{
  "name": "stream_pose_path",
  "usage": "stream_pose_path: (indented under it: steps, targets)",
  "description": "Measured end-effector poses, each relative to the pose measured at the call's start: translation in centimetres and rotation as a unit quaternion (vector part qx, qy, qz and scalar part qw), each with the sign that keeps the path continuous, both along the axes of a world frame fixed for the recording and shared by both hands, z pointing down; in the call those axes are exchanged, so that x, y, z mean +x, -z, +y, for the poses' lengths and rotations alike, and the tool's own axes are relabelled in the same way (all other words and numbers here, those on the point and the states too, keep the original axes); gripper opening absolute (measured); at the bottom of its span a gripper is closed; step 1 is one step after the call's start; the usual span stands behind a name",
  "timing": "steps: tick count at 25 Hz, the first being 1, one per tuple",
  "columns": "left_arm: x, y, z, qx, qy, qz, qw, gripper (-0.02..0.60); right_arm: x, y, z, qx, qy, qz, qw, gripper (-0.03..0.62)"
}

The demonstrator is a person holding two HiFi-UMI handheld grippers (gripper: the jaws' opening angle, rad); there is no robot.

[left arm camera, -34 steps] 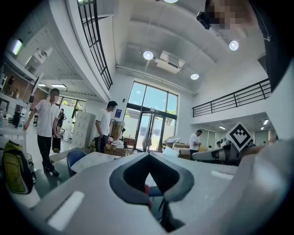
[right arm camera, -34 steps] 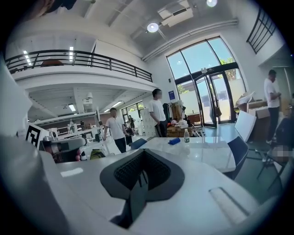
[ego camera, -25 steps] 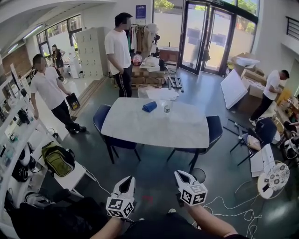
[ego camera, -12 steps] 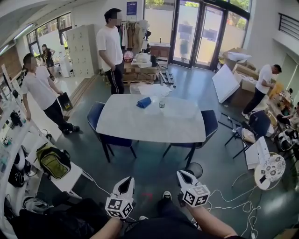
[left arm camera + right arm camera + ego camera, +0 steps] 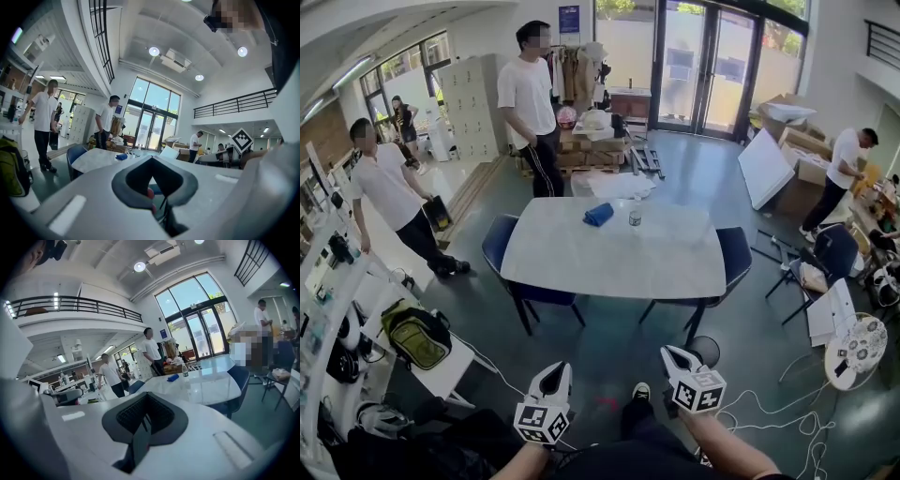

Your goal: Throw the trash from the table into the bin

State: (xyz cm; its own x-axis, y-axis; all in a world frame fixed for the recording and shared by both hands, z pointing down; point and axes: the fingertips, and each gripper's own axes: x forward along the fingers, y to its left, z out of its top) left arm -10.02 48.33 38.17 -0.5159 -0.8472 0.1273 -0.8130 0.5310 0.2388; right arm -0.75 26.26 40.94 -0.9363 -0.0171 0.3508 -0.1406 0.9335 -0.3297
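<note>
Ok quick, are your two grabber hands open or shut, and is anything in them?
The white left gripper is shut, holding nothing.
The white right gripper is shut, holding nothing.

My head camera looks steeply down past the left gripper and right gripper, while both gripper cameras face nearly level along their jaws toward the same distant table.

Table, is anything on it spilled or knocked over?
Nothing stands out. The white table holds a crumpled blue item and a small bottle side by side near its far edge. The bottle stands upright, and no spill shows around either of them.
</note>
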Motion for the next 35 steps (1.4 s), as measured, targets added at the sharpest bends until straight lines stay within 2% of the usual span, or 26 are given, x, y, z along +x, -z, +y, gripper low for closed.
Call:
stream_pose_path:
  steps: [5,11,22,28,35]
  targets:
    - [-3.8,-0.1,-2.6,-0.015,0.017,0.001,0.9997,0.000,-4.2,0.2,-3.3,-0.002,0.014,-0.010,1.000,0.028]
    - [-8.5,1.2,-8.4,-0.014,0.025,-0.008,0.9996,0.002,-9.4,0.0,-8.2,-0.015,0.023,-0.011,1.000,0.028]
    - [-15.9,2.9,-19.2,-0.021,0.052,-0.027,0.9981,0.002,-16.8,-0.5,-17.0,-0.008,0.064,-0.004,0.998,0.028]
    - [-18.9,3.4,-23.0,-0.032,0.070,-0.027,0.9967,0.001,-20.3,-0.6,-20.4,-0.007,0.089,0.002,0.996,0.028]
    - [-22.6,2.9,-24.3,-0.039,0.069,-0.020,0.9966,0.001,-24.9,-1.4,-21.4,-0.016,0.091,0.006,0.996,0.028]
